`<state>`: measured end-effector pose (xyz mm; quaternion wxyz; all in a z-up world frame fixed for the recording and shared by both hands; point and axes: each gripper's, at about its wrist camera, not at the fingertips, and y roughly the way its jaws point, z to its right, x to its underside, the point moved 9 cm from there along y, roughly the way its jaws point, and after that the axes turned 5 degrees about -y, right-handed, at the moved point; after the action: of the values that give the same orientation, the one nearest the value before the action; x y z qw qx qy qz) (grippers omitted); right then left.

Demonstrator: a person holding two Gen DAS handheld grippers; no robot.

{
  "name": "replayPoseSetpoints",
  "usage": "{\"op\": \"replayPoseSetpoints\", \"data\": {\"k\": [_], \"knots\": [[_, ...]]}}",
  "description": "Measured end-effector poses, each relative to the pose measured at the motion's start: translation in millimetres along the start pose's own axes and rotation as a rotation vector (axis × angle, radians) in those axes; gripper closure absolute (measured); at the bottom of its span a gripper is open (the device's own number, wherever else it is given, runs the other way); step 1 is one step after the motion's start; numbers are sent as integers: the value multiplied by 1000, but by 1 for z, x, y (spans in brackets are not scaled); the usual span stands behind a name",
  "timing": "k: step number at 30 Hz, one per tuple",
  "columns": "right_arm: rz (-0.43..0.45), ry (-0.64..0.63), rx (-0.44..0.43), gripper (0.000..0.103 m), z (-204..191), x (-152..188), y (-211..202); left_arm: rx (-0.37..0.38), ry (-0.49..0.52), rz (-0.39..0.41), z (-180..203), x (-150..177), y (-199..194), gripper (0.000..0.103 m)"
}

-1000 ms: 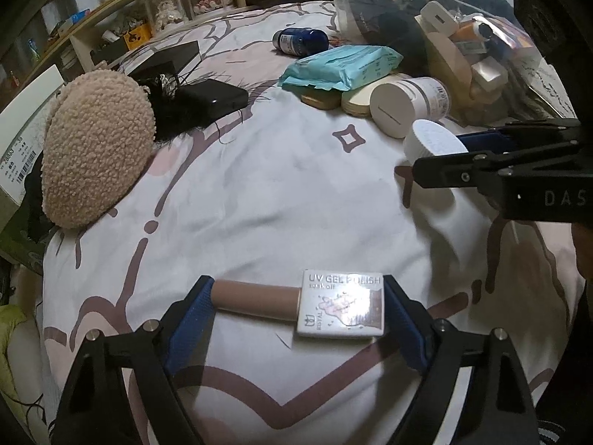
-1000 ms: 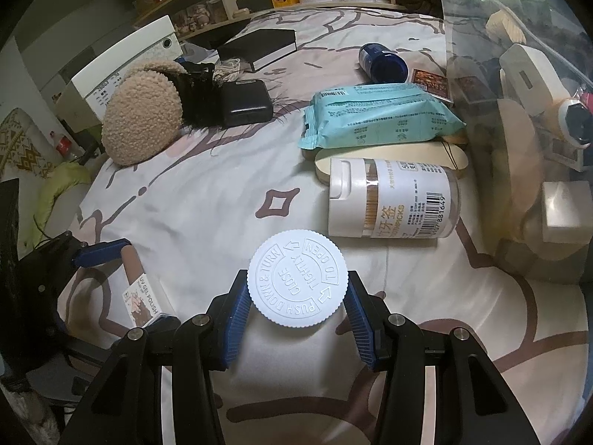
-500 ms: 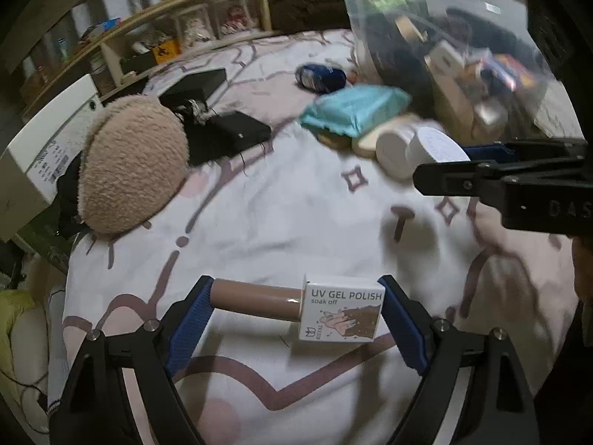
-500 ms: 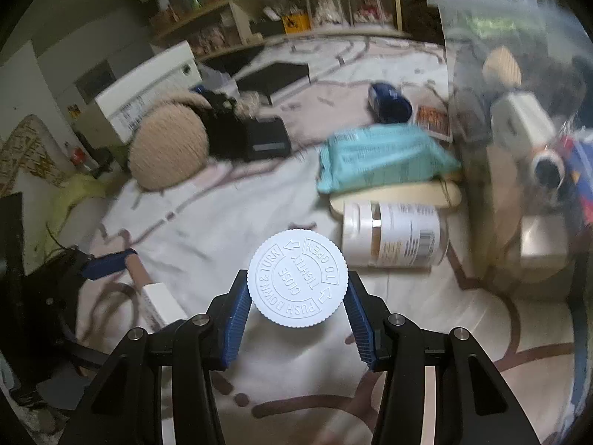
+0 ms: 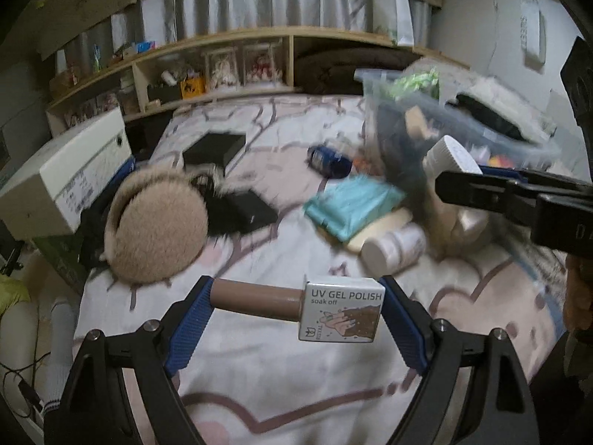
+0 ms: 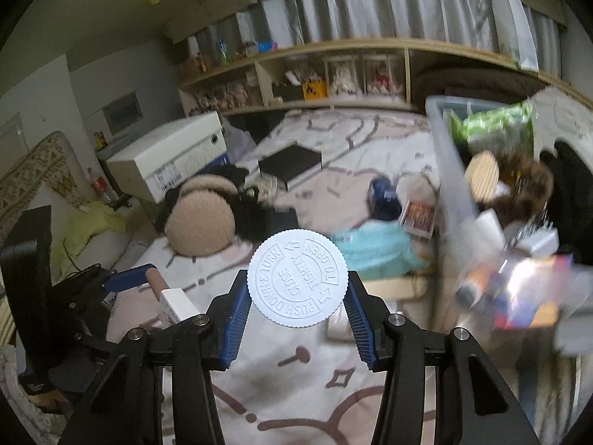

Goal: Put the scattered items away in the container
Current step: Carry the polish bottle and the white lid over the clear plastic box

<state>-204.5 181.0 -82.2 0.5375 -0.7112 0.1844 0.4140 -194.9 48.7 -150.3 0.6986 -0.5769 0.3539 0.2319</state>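
My left gripper (image 5: pixel 294 309) is shut on a gel polish bottle (image 5: pixel 339 309), held lengthwise between the blue pads, white labelled body to the right and brown cap to the left. My right gripper (image 6: pixel 296 306) is shut on a white bottle by its ribbed child-proof cap (image 6: pixel 298 277); the bottle body is hidden behind the cap. Both are lifted above the bed. The clear plastic container (image 6: pixel 448 170), filled with several items, stands at the right. The right gripper shows in the left wrist view (image 5: pixel 459 181) near the container (image 5: pixel 393 111).
On the patterned bedsheet (image 5: pixel 259 371) lie a teal wipes pack (image 5: pixel 352 204), a white jar (image 5: pixel 393 246), a blue bottle (image 5: pixel 330 157), fluffy beige earmuffs (image 5: pixel 155 230), a black pouch (image 5: pixel 252 211) and a black box (image 5: pixel 215 150). A white carton (image 5: pixel 63 178) and shelves (image 5: pixel 222 70) border the bed.
Both grippers have risen from the bed with their bottles still gripped, and tilted up so the shelves and curtain came into view. The bed items look smaller and farther.
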Motion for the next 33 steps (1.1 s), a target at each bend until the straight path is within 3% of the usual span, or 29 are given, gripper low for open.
{"op": "replayPoseSetpoints", "data": {"k": [10,16,20,28,33], "knots": [[136,17,72,53,56,-70,-40,83,22,129,54,-77,-18,16],[179,69,136,53,99,-96,-53,119,19,173,82,-118,-15,16],[158,113,212,53,132,-88,-54,142,37,187,102,-135,-10,16],[32,169,280,53,181,-46,-36,193,64,186,141,-162,6,16],[8,222,307,53,209,-34,-36,233,76,187,165,-180,13,16]]}}
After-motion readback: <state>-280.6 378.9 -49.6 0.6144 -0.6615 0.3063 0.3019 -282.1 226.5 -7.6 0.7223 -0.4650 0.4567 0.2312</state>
